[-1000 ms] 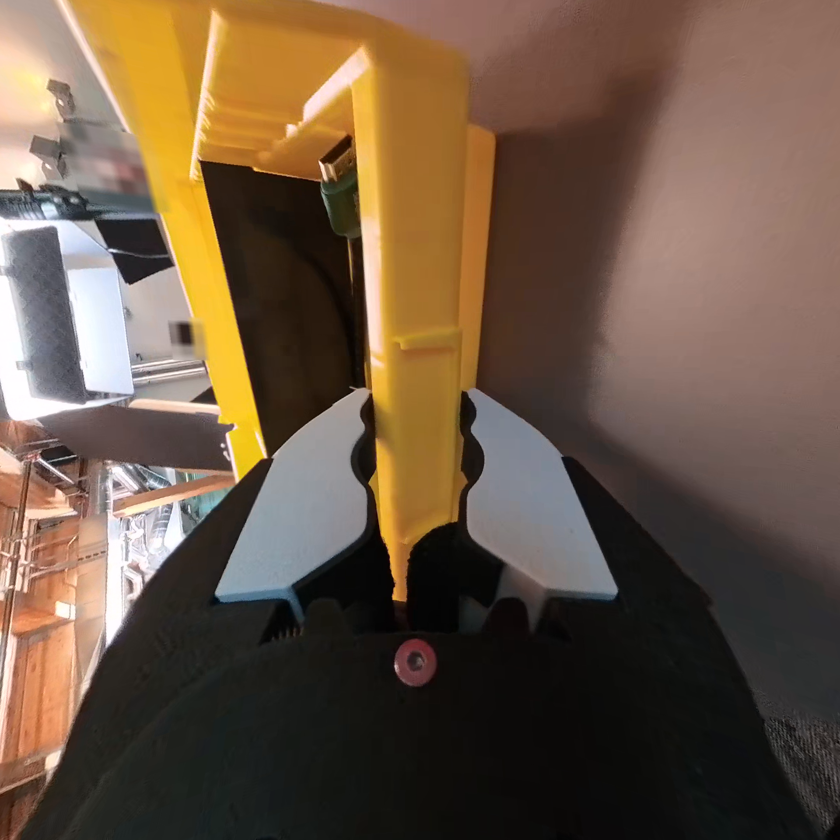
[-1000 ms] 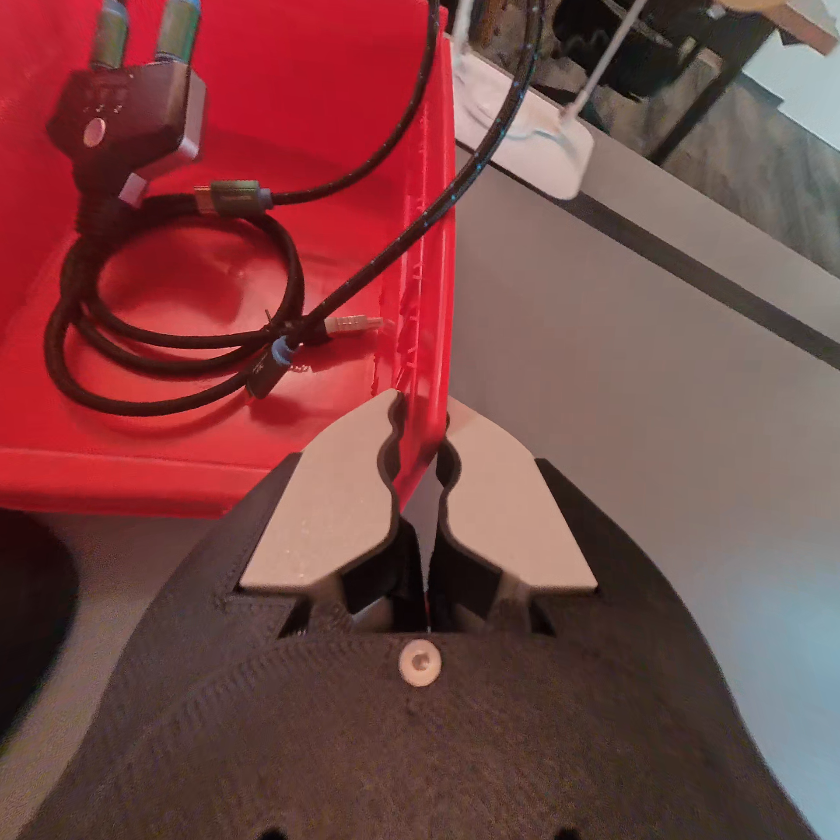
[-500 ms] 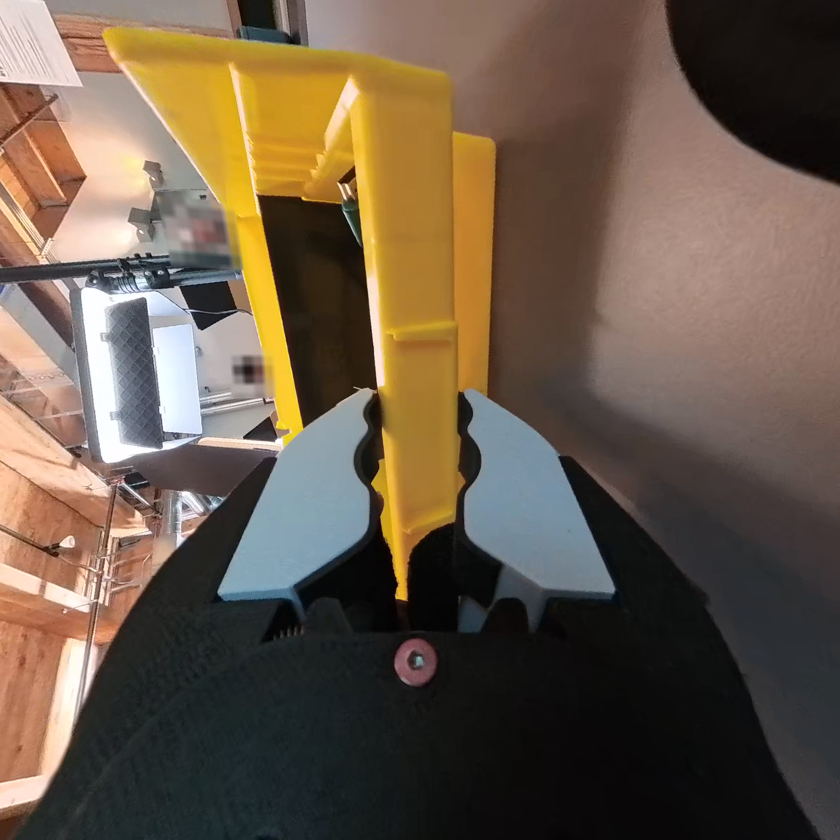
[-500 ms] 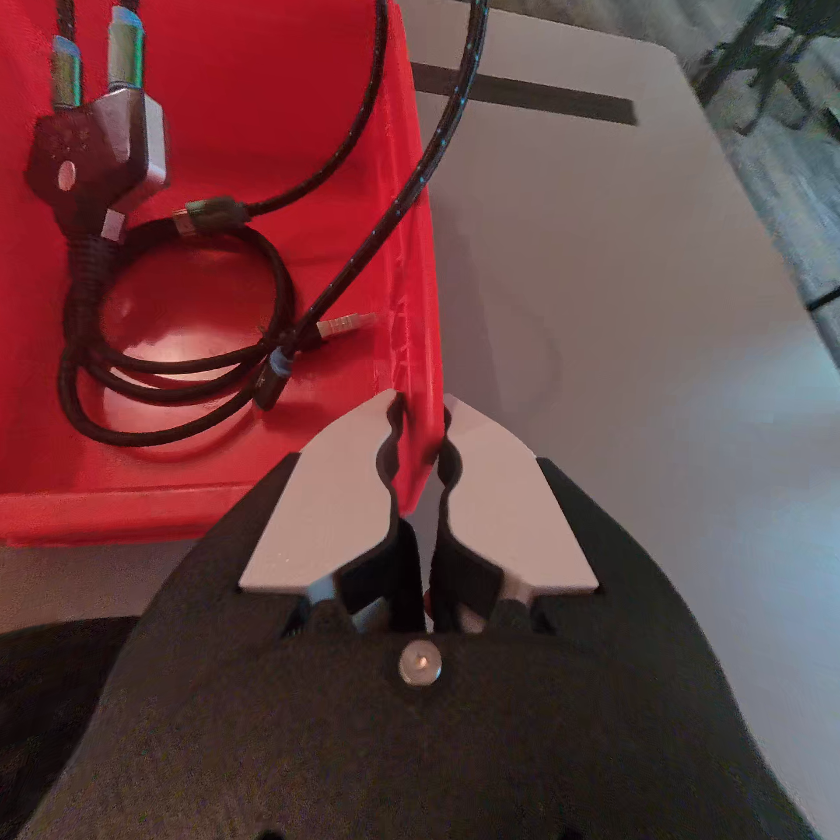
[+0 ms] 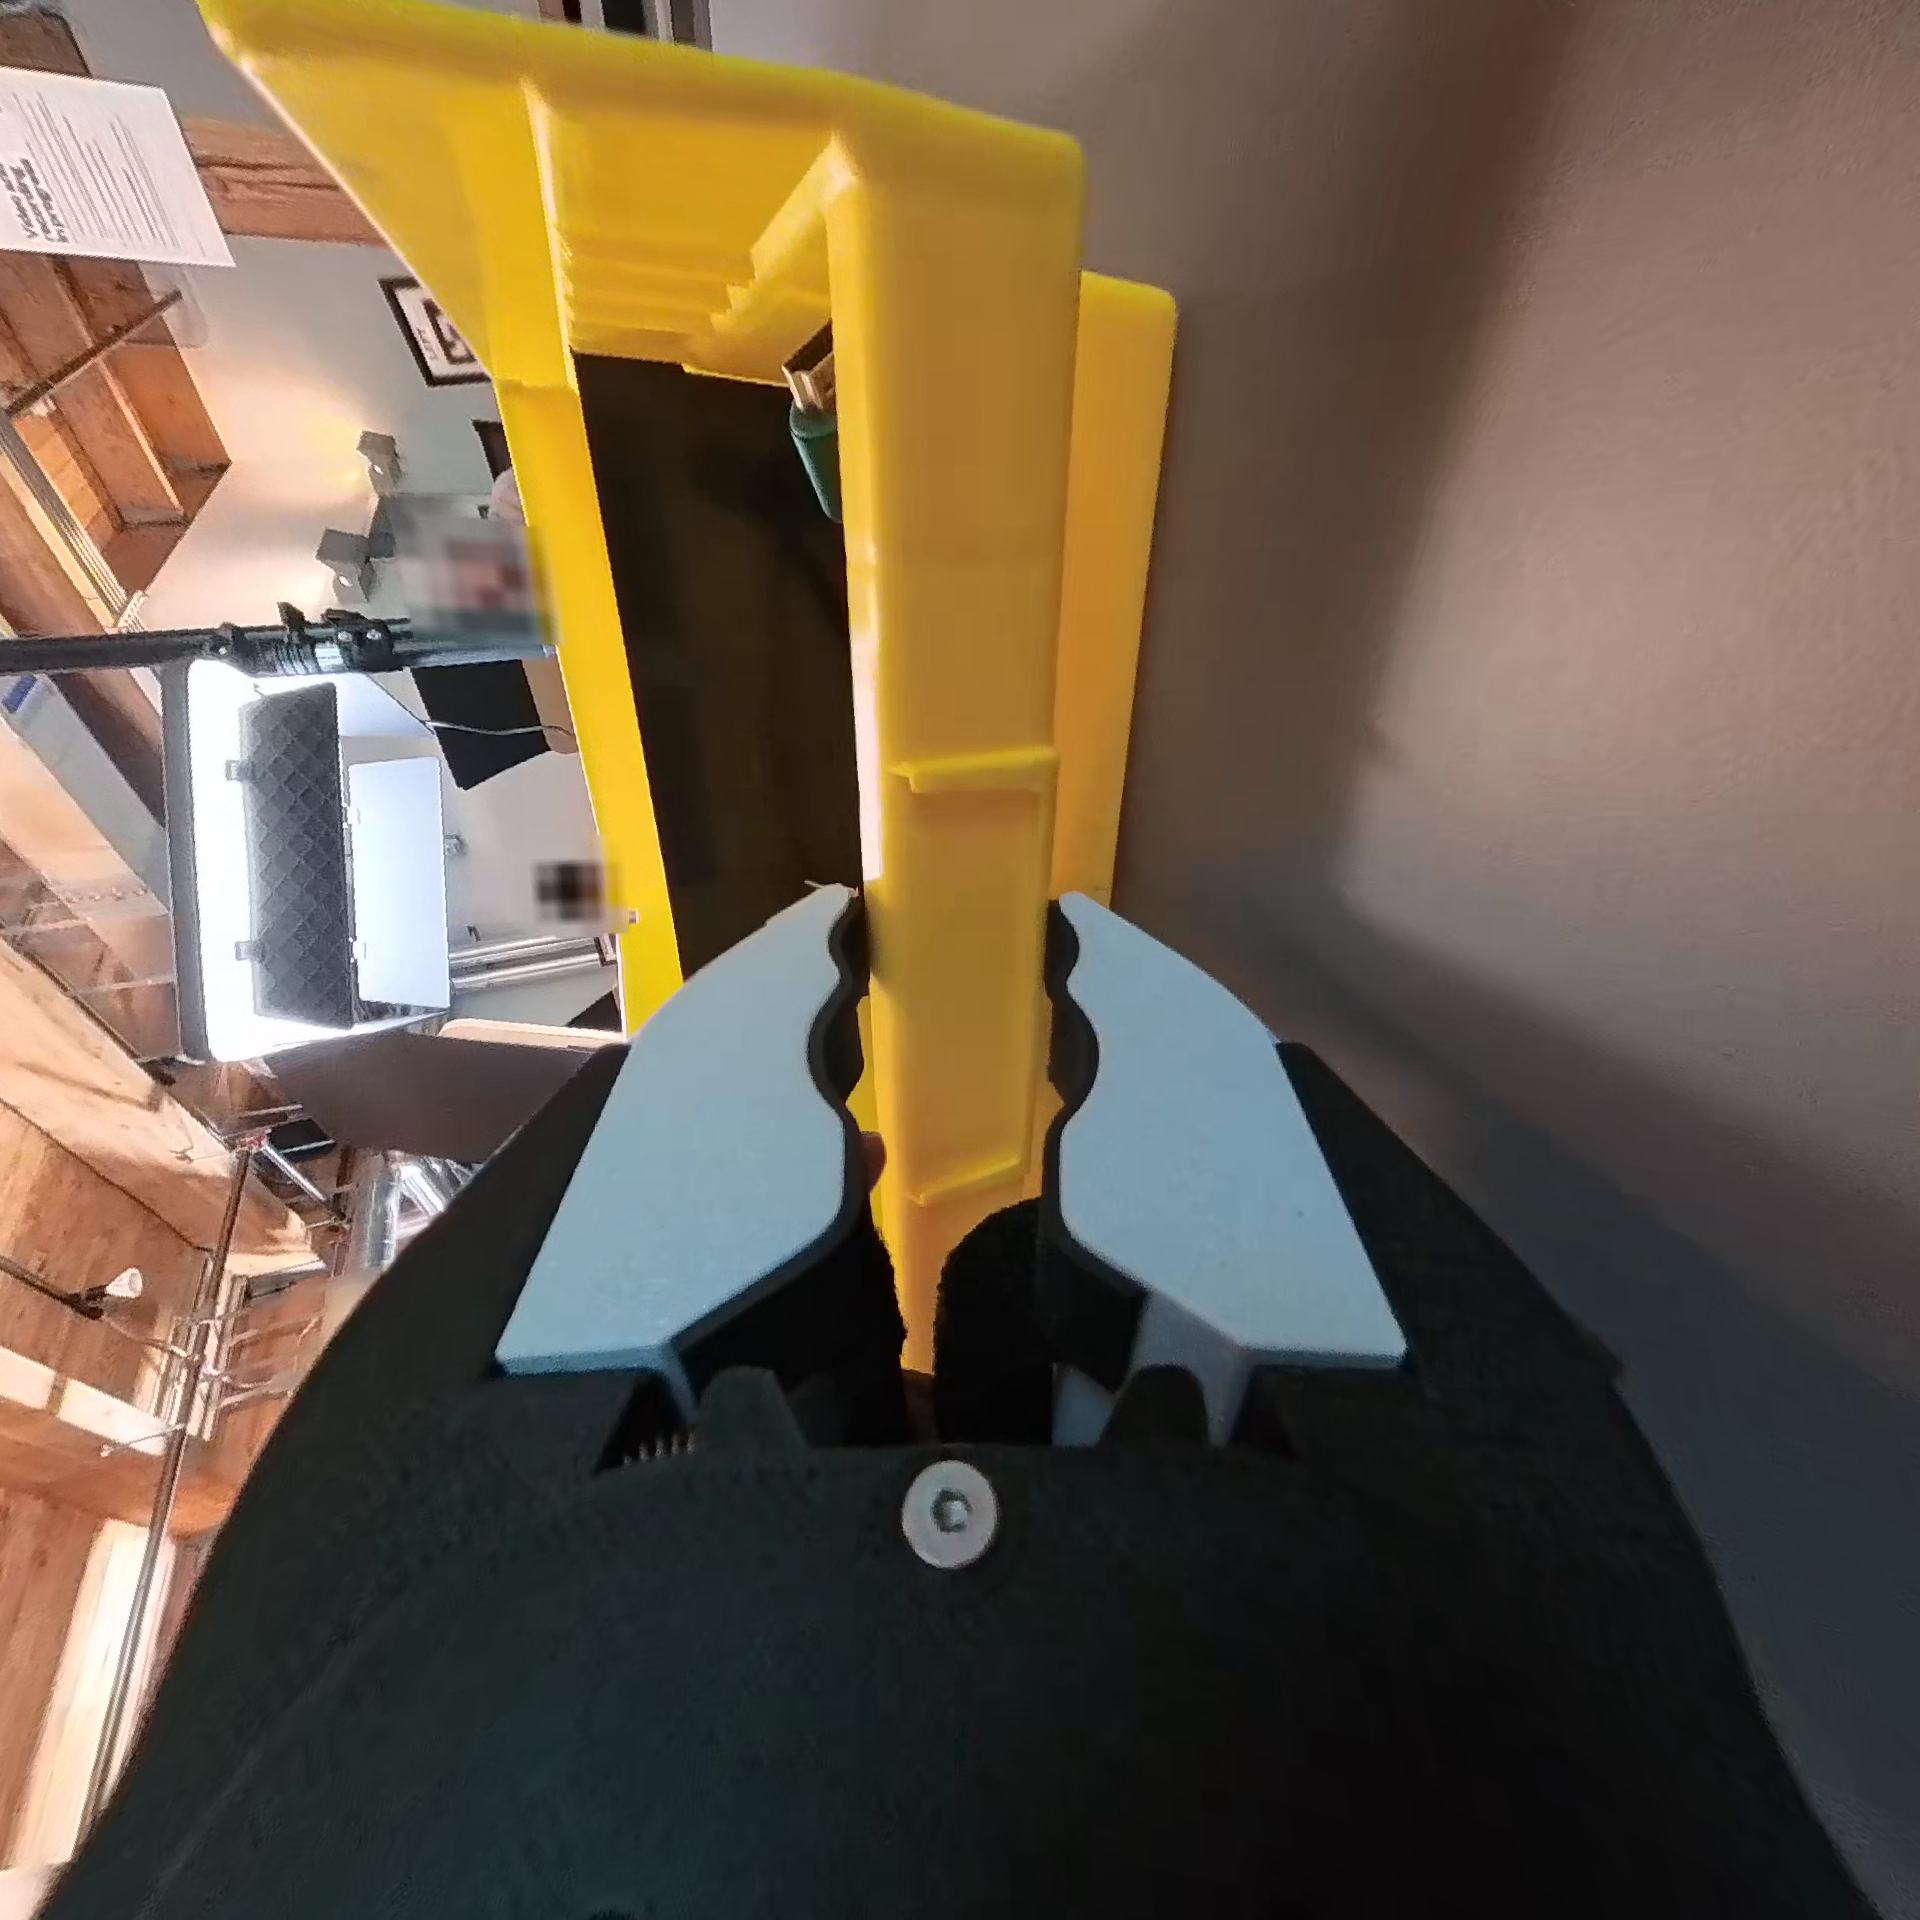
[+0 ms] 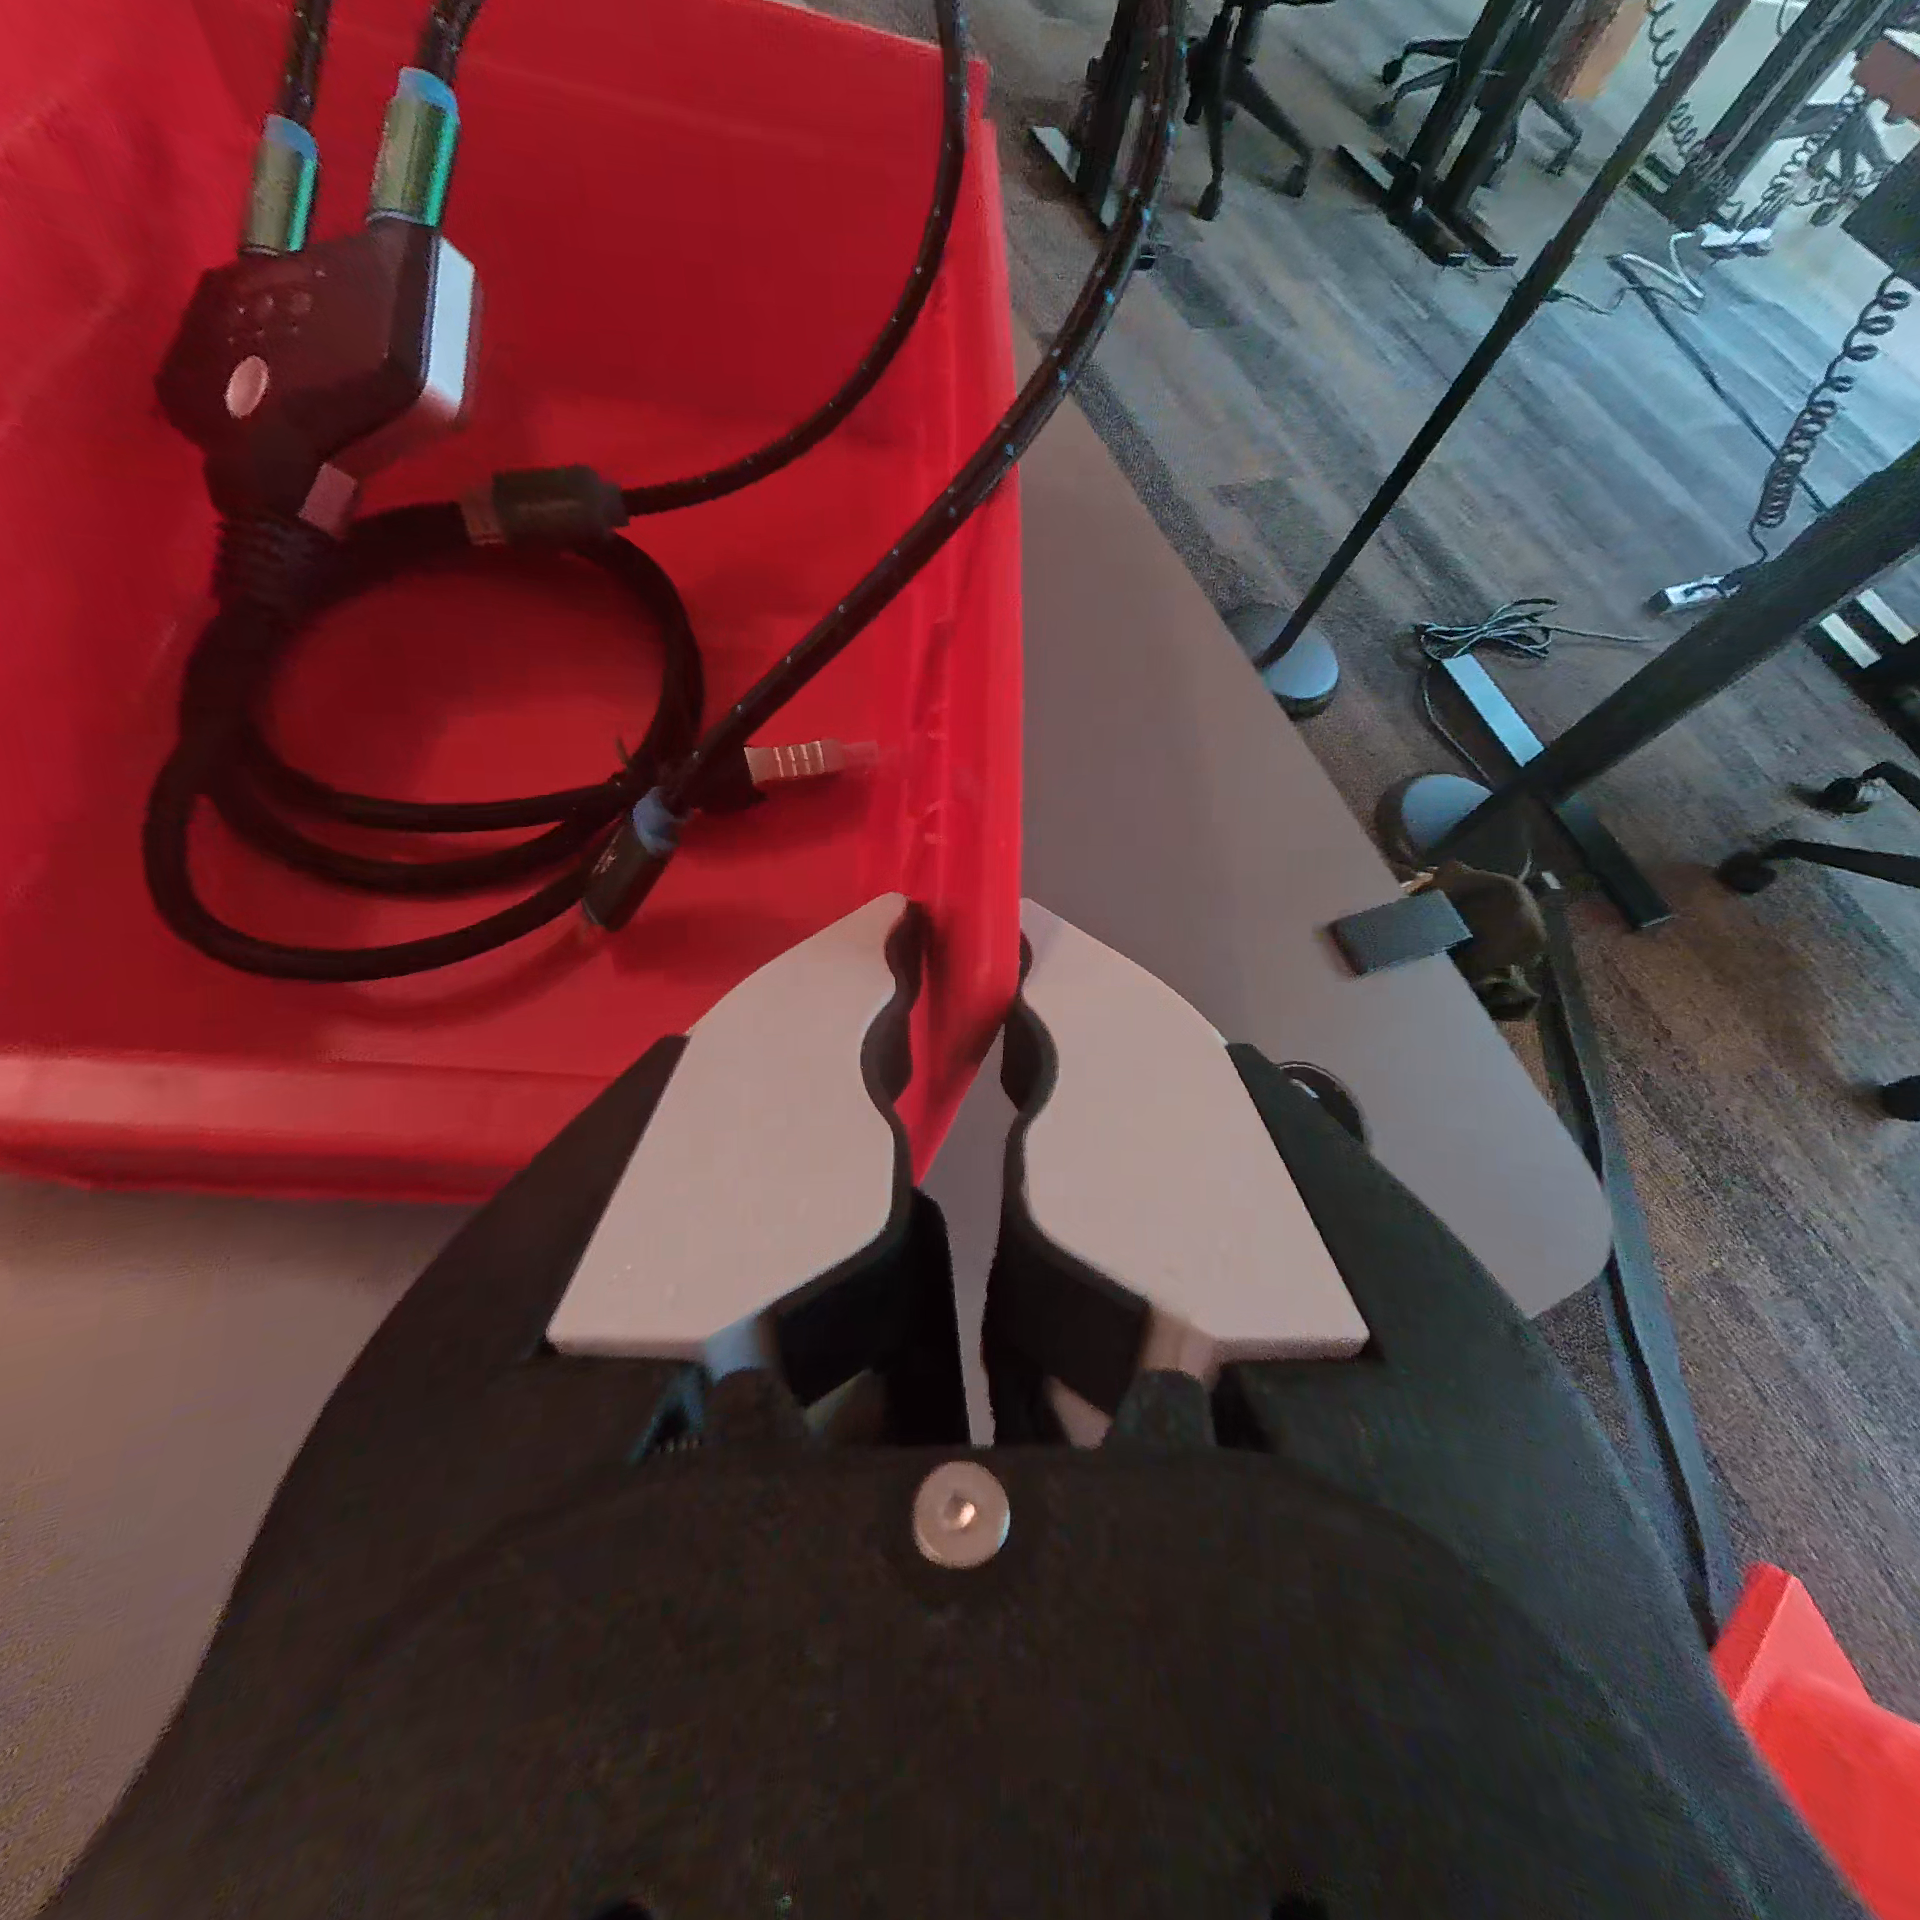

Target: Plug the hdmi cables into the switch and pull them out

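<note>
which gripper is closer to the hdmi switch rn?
Right. The right gripper is clamped on the side wall of the red bin holding the switch. The left gripper grips a yellow bin; no switch shows in its view.

A grey table [image 6: 1195,727] carries a red bin [image 6: 727,312] near its edge, with a strip of black tape [image 6: 1397,928] stuck by the rim; a yellow bin [image 5: 966,727] touches the same surface.

Open office: desk frames [image 6: 1558,810], rolling chairs [image 6: 1247,94], floor cables [image 6: 1486,634].
</note>
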